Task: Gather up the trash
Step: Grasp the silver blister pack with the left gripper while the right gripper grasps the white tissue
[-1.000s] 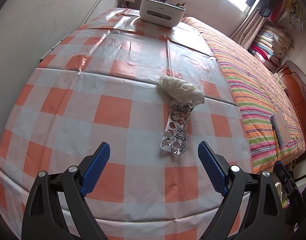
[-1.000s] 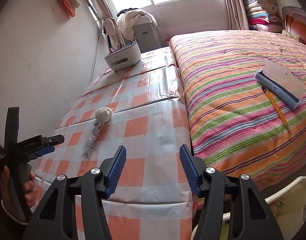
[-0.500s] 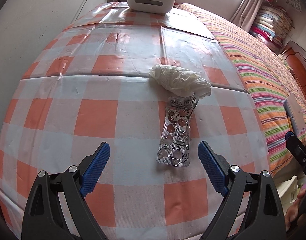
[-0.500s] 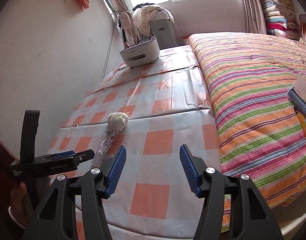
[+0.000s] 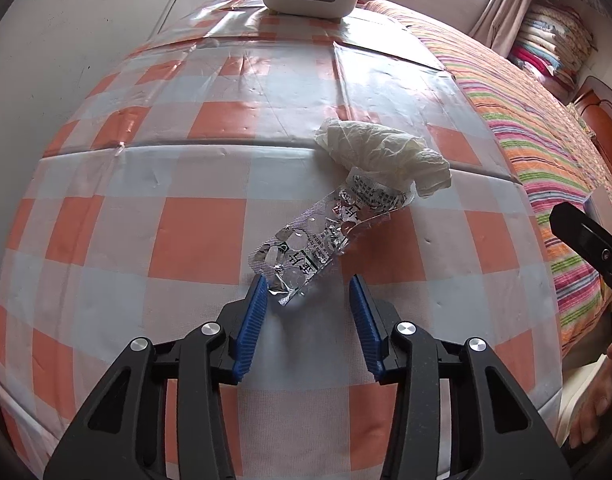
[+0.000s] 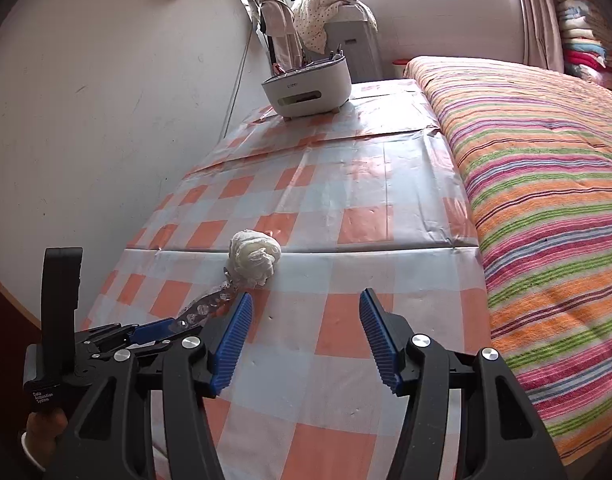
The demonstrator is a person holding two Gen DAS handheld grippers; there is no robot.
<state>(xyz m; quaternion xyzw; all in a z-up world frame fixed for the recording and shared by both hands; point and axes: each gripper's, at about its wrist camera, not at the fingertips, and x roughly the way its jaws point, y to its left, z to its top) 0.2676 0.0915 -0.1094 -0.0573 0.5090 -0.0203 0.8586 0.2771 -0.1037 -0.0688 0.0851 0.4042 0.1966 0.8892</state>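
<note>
Right tongs [image 6: 306, 320] gape empty over tablecloth [image 6: 346, 184]; tissue wad [image 6: 253, 256] beyond.

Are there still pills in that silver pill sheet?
Looks empty: the pill sheet has torn, crumpled foil and flattened pockets; no pill shows.

Left hand-held gripper [image 5: 308, 294] pitched steeply down, jaws closing; right hand-held gripper [image 6: 306, 322] half-spread, empty

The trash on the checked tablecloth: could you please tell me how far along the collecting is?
Nothing looks collected yet. In hand: the left gripper is closing around the near end of the empty silver foil blister pack, not yet clamped. Left: the crumpled white tissue wad touching its far end; the right gripper is open and empty.
</note>
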